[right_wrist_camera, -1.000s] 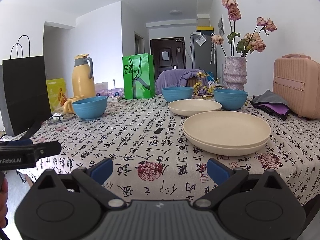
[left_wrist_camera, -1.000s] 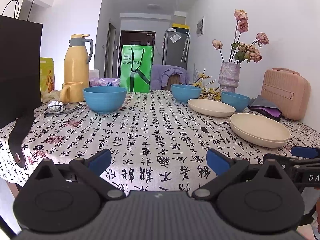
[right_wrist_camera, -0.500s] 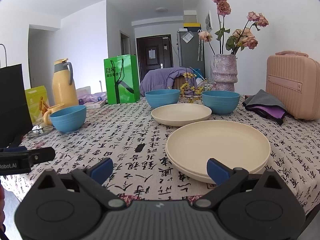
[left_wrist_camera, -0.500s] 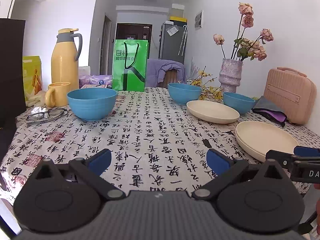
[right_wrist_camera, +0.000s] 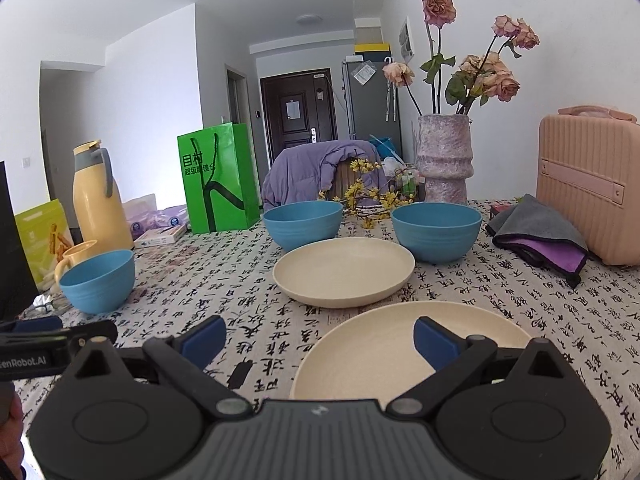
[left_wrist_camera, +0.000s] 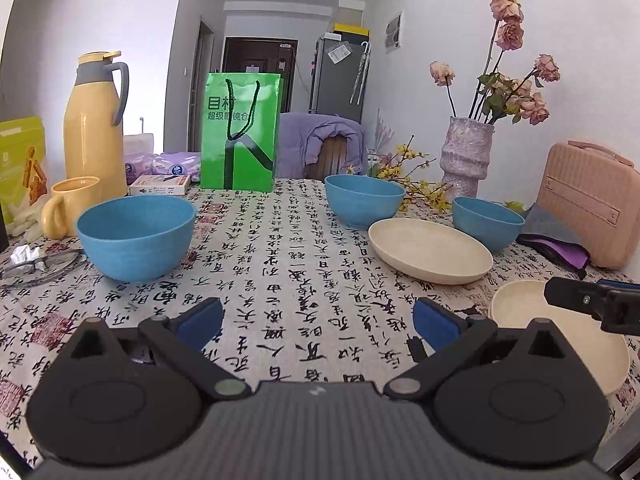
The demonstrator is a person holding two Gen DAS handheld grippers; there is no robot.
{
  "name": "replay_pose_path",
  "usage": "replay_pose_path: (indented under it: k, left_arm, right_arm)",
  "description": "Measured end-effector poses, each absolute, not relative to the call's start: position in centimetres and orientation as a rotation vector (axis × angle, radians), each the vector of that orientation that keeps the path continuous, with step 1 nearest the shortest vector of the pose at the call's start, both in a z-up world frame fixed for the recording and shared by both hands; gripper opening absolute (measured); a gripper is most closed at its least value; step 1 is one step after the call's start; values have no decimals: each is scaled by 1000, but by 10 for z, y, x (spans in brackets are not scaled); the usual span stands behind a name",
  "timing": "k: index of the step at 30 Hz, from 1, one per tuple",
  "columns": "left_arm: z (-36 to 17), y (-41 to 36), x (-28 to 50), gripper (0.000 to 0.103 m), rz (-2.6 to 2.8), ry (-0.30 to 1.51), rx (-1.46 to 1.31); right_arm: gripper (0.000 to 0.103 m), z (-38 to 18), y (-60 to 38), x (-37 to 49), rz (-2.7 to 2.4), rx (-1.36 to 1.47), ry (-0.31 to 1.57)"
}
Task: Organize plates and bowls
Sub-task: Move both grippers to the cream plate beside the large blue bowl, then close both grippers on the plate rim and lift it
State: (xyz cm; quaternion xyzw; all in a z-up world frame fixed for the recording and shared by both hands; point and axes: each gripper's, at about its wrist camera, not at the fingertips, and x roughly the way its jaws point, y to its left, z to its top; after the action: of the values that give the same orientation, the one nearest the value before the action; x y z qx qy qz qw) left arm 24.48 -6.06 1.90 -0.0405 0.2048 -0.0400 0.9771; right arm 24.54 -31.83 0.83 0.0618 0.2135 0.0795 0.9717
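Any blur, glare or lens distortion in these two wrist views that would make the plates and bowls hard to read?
Left wrist view: sharp, even daylight; fisheye bends the walls and darkens the corners; the near plate is partly hidden by the right gripper. Right wrist view: equally sharp, no glare on the far plate or the blue bowls; soft shadows only; same curved edges.

- A lived-in home, in its dining area.
- The table point(left_wrist_camera: 280, 248) wears a cloth printed with calligraphy, set with blue bowls point(left_wrist_camera: 136, 236) and cream plates point(right_wrist_camera: 344, 270).
- A vase of dried roses point(right_wrist_camera: 444, 160), a yellow thermos jug point(left_wrist_camera: 94, 132) and a green shopping bag point(left_wrist_camera: 240, 136) stand on it.
- Behind: a chair draped with a purple jacket point(right_wrist_camera: 308, 168), a fridge point(right_wrist_camera: 370, 100) and a dark entrance door point(right_wrist_camera: 298, 110).
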Motion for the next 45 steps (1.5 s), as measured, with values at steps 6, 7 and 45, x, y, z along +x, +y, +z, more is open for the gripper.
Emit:
replay_pose_path:
  k: [6, 7, 45]
  left_arm:
    - [20, -73, 294, 103, -66, 469, -80]
    - [20, -74, 302, 103, -67, 484, -89]
    - [-26, -123, 503, 14, -236, 716, -202]
  right_arm:
    - [100, 13, -335, 288, 152, 169, 465]
    - [100, 13, -338, 296, 151, 173, 471]
    - [12, -34, -390, 534, 116, 234, 931]
